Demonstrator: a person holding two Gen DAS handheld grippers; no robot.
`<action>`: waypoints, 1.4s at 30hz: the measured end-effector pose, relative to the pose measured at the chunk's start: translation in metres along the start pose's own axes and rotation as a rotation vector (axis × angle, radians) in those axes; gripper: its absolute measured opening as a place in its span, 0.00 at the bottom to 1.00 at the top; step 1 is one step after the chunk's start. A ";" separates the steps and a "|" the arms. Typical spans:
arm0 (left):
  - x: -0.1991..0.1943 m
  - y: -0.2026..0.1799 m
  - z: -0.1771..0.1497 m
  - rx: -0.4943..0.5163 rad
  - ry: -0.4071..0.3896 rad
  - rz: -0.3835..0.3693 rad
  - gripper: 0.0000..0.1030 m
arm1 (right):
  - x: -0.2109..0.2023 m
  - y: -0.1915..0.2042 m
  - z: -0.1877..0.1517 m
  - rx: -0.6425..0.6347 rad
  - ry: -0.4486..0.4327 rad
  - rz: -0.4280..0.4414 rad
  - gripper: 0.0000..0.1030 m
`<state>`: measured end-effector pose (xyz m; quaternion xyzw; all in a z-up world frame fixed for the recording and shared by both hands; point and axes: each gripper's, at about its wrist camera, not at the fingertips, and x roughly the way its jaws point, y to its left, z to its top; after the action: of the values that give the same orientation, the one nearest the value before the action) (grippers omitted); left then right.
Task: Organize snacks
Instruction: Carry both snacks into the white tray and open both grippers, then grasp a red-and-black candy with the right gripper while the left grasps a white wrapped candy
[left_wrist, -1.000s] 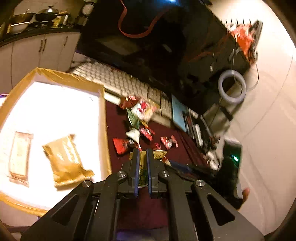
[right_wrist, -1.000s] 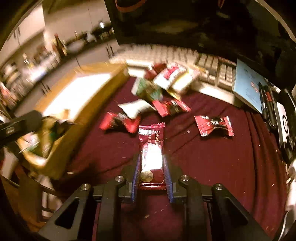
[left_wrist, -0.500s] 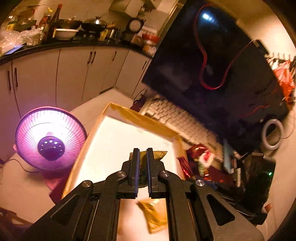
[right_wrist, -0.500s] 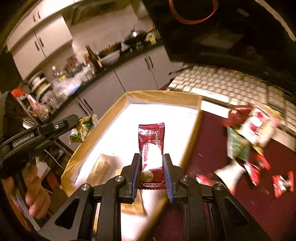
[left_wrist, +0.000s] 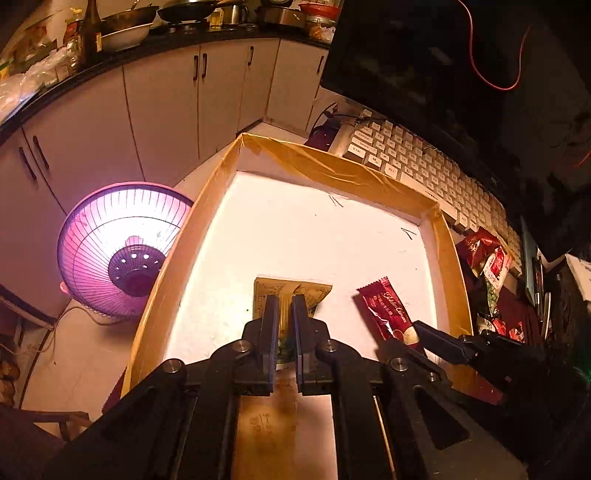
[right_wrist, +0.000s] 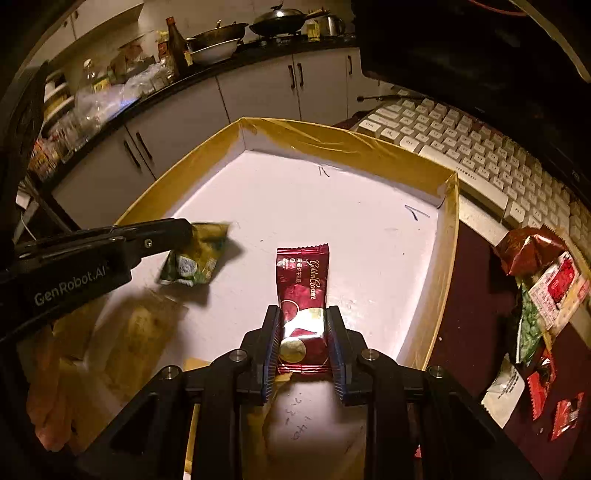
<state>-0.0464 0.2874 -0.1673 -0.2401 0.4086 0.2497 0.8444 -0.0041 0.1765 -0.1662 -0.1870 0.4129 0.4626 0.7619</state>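
Both claws are hovering over the box (right_wrist: 448, 236) for drop-off: left claw (left_wrist: 285, 332) is pinching the green packet (right_wrist: 195, 254); right claw (right_wrist: 303, 343) is opening, the red packet (right_wrist: 303, 291) between its jaws.

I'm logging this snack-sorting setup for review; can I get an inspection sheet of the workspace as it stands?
Surface: dark red cloth beside a white tray with taped yellow walls.
Job's things: red packet and green packet over the tray; flat brown packets in it.
Clutter: unsorted snack pile on the cloth.
Tongs: left tongs shut on the green packet; right tongs opening, red packet between them.
Cables: red cable across the dark monitor.
Surroundings: keyboard, pink fan, kitchen cupboards.
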 end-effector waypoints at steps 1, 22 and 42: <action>-0.001 0.000 -0.001 0.003 0.007 -0.003 0.06 | -0.001 0.000 0.000 0.000 -0.003 0.006 0.28; -0.128 -0.099 -0.055 0.132 -0.210 -0.078 0.73 | -0.113 -0.098 -0.054 0.392 -0.229 0.221 0.69; -0.075 -0.163 -0.072 0.056 -0.064 -0.369 0.72 | -0.139 -0.214 -0.161 0.665 -0.237 0.102 0.68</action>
<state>-0.0272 0.1027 -0.1134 -0.2793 0.3371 0.0865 0.8949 0.0741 -0.1152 -0.1702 0.1470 0.4586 0.3588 0.7996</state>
